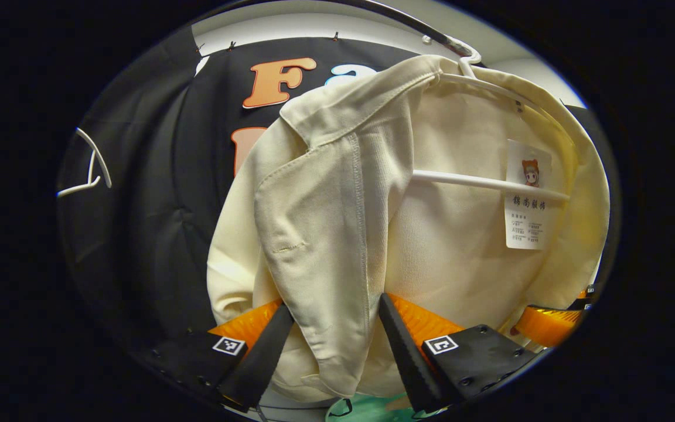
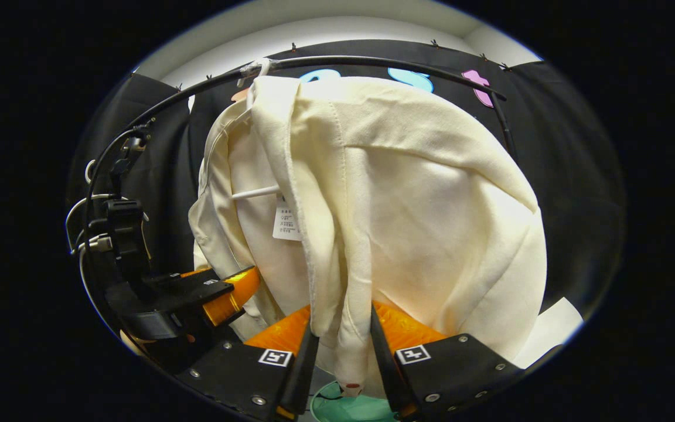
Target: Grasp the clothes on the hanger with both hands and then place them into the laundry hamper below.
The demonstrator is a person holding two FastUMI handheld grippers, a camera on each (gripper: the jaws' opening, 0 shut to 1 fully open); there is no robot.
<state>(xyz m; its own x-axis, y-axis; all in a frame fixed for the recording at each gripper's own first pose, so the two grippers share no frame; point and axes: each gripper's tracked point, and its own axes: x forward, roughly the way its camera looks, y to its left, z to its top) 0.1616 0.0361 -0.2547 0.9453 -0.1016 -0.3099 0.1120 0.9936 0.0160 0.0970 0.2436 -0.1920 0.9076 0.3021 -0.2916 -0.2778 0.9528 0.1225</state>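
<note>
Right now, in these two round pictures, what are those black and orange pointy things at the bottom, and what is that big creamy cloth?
Those pointy things are claws. A person holds one claw in each hand, and a small camera rides on each, looking forward along its two fingers. So one picture comes from the left claw and the other from the right claw.

The big cloth is a cream-coloured fabric jacket. It hangs on a thin white plastic hanger, which hooks over a curved black metal rail.

Each claw has a fold of the jacket between its fingers. The right claw's fingers look close against the cloth; the left claw's sit wider, so I cannot tell if it squeezes yet.

The other claw also shows off to the side in the right gripper view.

Down below peeks a bit of a pale green laundry hamper.
</note>
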